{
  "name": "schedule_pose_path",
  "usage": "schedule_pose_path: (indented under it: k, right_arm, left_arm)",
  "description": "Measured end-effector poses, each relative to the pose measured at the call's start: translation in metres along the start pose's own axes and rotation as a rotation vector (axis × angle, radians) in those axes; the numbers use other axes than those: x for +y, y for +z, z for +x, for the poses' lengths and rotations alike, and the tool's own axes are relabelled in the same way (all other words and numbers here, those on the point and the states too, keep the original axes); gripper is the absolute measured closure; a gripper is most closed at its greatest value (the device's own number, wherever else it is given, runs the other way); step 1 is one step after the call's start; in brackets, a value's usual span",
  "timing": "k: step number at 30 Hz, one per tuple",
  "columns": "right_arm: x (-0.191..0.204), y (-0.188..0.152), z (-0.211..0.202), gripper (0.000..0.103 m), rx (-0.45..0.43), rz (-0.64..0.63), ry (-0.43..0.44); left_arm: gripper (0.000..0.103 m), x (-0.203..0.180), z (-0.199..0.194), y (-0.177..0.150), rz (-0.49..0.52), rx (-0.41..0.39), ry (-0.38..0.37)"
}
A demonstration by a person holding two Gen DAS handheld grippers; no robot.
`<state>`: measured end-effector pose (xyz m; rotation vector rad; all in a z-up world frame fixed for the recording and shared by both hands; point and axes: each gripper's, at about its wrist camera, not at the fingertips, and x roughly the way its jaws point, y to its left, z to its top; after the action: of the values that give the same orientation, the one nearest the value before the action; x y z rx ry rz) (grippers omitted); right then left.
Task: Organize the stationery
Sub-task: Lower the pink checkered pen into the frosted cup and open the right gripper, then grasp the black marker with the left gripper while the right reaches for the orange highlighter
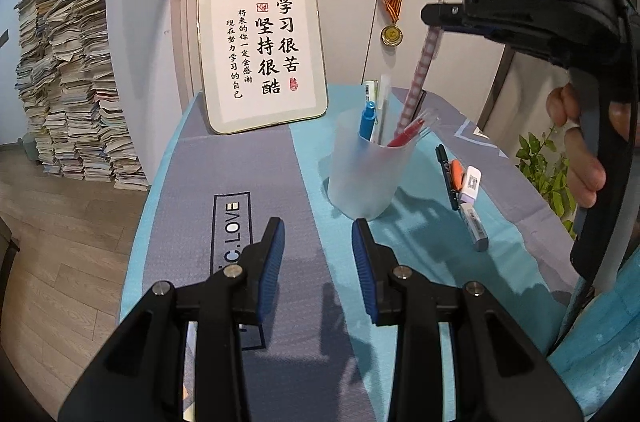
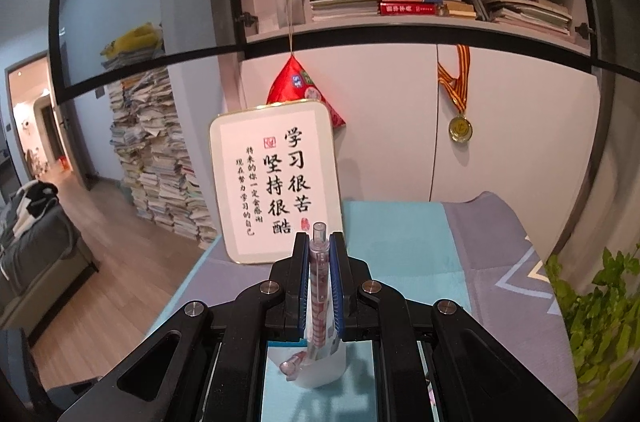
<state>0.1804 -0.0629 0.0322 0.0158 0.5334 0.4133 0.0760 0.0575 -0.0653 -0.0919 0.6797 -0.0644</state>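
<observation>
Table (image 1: 240, 158): a big table with a blue and grey cloth on it. All the pens and the cup sit here.
Sign (image 1: 262, 56): a white board with black writing leans at the back of the table, well behind the cup.
Cup (image 1: 362, 178): a see-through white cup stands up straight near the middle of the table. A blue pen (image 1: 366, 122), a red pen (image 1: 408, 134) and a thin white pen are already inside it.
Loose pens (image 1: 466, 194): a black pen, an orange thing, a white eraser and a grey marker lie flat on the cloth just beside the cup. They are not put away yet.
Right claw (image 2: 319, 276): it is squeezed tight on the pink checked pen (image 2: 319, 282). The pen stands up between the two blue pads, its clear top poking out above them.
Where the pen is: from the left camera, the pink checked pen hangs down from the right claw, tip just inside the cup mouth.
Right hand pose: a person's hand (image 1: 580, 150) holds the handle up high, over the cup, with the claw pointing a bit down.
Left claw (image 1: 318, 250): it is partly open and holds nothing. It hovers low over the cloth, close in front of the cup.
How to do it well: I think the pen should stay straight, go down a bit more, then be let go gently so the cup does not tip.
</observation>
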Motion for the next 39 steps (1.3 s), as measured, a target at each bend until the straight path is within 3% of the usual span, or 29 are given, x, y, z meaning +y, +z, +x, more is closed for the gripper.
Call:
schedule_pose_path:
  k: [22,33,39]
  right_arm:
    - [-0.006,-0.027,0.024,0.092,0.147,0.018,0.018]
    - [-0.018,-0.035,0.004,0.092,0.156,0.055,0.040]
    - [-0.035,-0.039,-0.016,0.092,0.132,0.073,0.003]
  left_arm:
    - [0.069,-0.006,0.004,-0.004,0.015,0.016,-0.004]
    - [0.068,-0.016,0.003,-0.005,0.032,0.021,-0.004]
    - [0.068,-0.028,0.004,-0.005,0.057,0.025,-0.011]
